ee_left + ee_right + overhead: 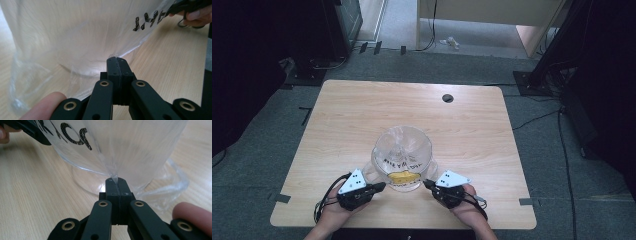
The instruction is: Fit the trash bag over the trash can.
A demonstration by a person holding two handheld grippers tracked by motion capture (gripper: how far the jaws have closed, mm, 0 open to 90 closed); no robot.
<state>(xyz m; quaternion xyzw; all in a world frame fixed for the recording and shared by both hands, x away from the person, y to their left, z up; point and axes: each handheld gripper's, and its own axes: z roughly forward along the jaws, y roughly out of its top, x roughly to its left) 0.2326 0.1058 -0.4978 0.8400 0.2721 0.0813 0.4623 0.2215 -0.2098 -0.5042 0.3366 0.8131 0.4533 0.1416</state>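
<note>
1. High view: the wooden table (472,130) carries a clear plastic bag (402,150) near its front edge, something yellow (403,176) inside.
2. Left gripper (381,186) has its jaws closed, pinching the bag's left side.
3. Right gripper (428,184) has its jaws closed on the film at the bag's right side.

I held my left gripper (382,185) and right gripper (426,183) low, tips pointing toward each other, both sets of jaws squeezed tight together.

Dim high view, dark corners, table (472,130) evenly lit. Gripper views bright, soft blur close up; glare on bag (75,37).
</note>
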